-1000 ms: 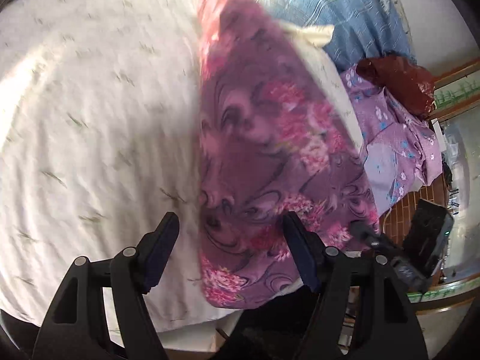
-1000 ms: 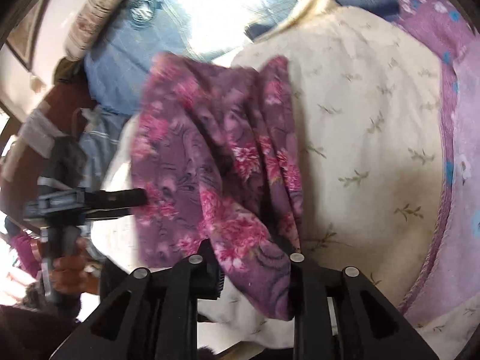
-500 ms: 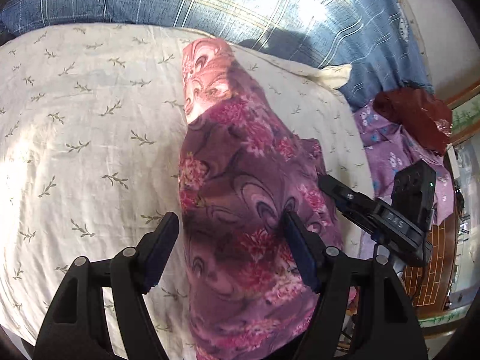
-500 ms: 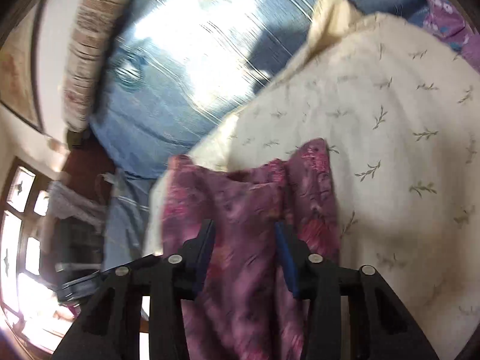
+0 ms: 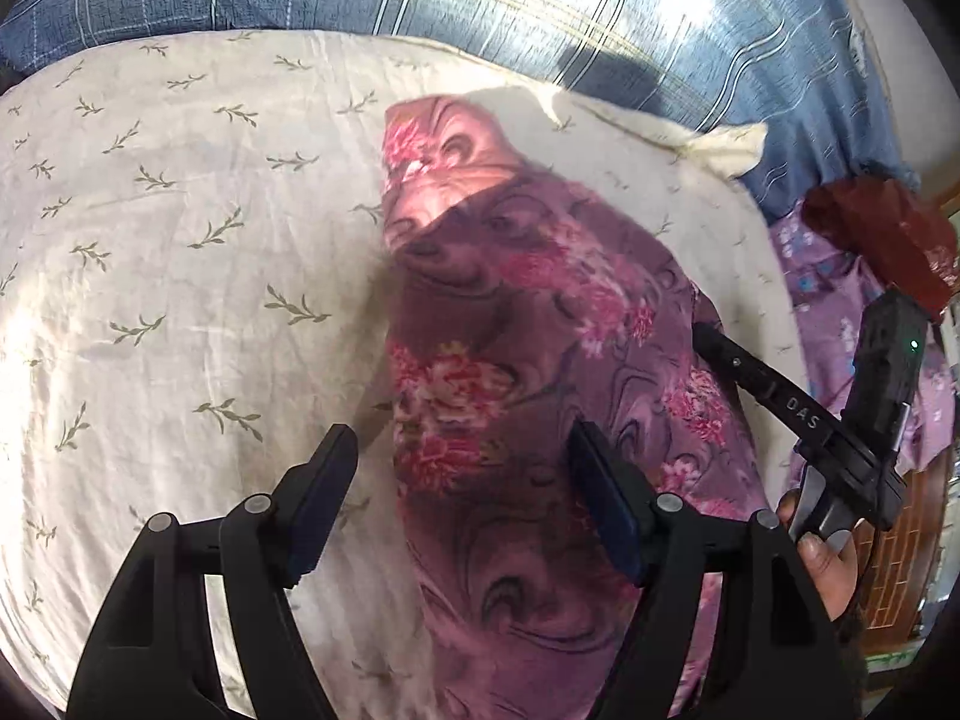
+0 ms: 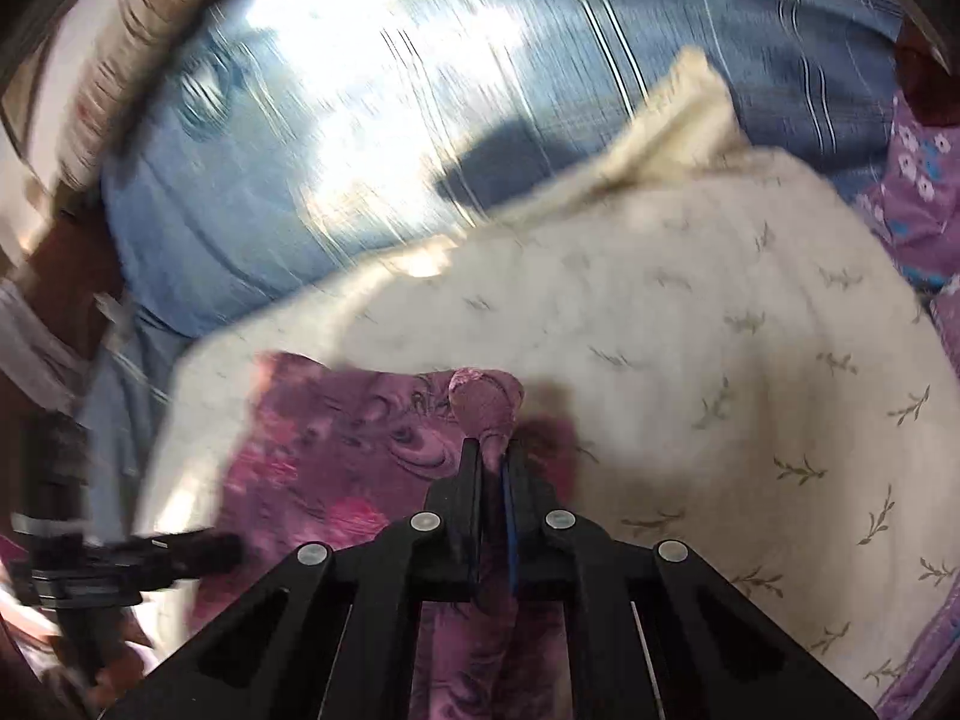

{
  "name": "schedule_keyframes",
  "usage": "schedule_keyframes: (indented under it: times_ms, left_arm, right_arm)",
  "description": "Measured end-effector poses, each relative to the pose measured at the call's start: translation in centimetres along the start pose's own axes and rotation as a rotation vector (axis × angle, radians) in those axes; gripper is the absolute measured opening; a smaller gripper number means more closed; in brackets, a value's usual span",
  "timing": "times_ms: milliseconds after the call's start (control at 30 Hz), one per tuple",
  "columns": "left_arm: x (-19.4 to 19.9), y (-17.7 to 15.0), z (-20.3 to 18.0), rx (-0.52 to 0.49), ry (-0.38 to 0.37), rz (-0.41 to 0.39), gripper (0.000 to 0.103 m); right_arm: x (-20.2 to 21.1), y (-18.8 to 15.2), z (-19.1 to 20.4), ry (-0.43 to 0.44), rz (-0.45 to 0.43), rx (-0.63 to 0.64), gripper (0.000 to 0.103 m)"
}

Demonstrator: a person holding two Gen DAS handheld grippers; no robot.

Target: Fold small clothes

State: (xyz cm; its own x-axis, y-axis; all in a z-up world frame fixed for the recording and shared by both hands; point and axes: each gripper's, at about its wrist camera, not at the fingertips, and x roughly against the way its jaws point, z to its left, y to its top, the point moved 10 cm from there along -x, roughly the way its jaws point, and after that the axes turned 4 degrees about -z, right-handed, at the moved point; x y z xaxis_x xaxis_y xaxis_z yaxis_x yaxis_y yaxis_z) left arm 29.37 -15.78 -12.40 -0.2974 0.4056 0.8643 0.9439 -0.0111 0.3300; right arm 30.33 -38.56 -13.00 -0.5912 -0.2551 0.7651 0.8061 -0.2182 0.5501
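Purple floral cloth (image 6: pixel 336 468) is pinched in the right gripper (image 6: pixel 492 468), whose jaws have just closed tight on a raised fold of it; the bunched fabric pokes up just beyond the fingertips, and the rest spreads flat to the left of that gripper. In the left wrist view the left gripper (image 5: pixel 462 480) stands wide apart above the same garment (image 5: pixel 510 372), one finger over its right half and the other over bare sheet, neither pressing on it. Off to its right a hand (image 5: pixel 825 564) carries the right gripper's black body, whose tip meets the cloth's right edge. Beneath the garment lies a cream sheet with a leaf print (image 5: pixel 180 276). Further out is blue plaid bedding (image 5: pixel 540 6), and far right a lilac flowered fabric (image 5: pixel 840 288) with a dark red bundle (image 5: pixel 882 234) on it.
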Motion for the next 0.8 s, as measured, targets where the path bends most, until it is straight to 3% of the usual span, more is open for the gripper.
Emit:
schedule_keyframes:
  times_ms: [67,200,267,333,400,467,500,533,667,733,800]
  left_arm:
    - [0.8,0.1,0.0,0.014,-0.017,-0.002,0.073]
    - [5.3,-1.1,-0.3,-0.007,-0.093,-0.034,0.072]
    - [7.1,-3.2,-0.5,-0.019,-0.127,-0.038,0.073]
    - [7.7,-5.7,-0.9,-0.017,-0.163,-0.019,0.075]
    - [6.9,-8.1,-1.7,-0.016,-0.191,0.02,0.075]
    - [5.4,-10.3,-2.1,-0.028,-0.17,0.08,0.075]
    - [4.7,-11.3,-2.1,-0.019,-0.157,0.106,0.075]
    - [4.5,-11.8,-2.3,-0.012,-0.163,0.116,0.075]
    - [3.9,-12.7,-2.0,-0.029,-0.124,0.104,0.077]
    - [2.8,-13.2,-2.1,-0.024,-0.111,0.125,0.077]
    - [3.0,-13.2,-2.5,-0.035,-0.101,0.124,0.077]
  right_arm:
    - [0.4,-0.2,-0.2,0.018,-0.01,-0.022,0.007]
    - [6.0,0.1,1.2,0.157,-0.041,-0.086,0.017]
    - [8.8,-1.7,1.5,0.244,-0.035,-0.128,0.036]
    - [9.7,-3.8,1.8,0.277,-0.009,-0.15,0.042]
    - [9.6,-6.2,2.3,0.292,0.03,-0.152,0.042]
    - [8.2,-7.7,2.6,0.262,0.054,-0.158,0.038]
    - [7.9,-8.1,2.8,0.265,0.052,-0.16,0.027]
    - [8.2,-8.1,3.3,0.263,0.045,-0.145,0.011]
    - [12.6,-5.9,4.6,0.204,-0.138,-0.038,0.009]
    - [10.0,-7.1,2.4,0.066,-0.08,-0.006,0.009]
    - [7.3,-9.1,1.2,0.04,0.016,-0.018,0.012]
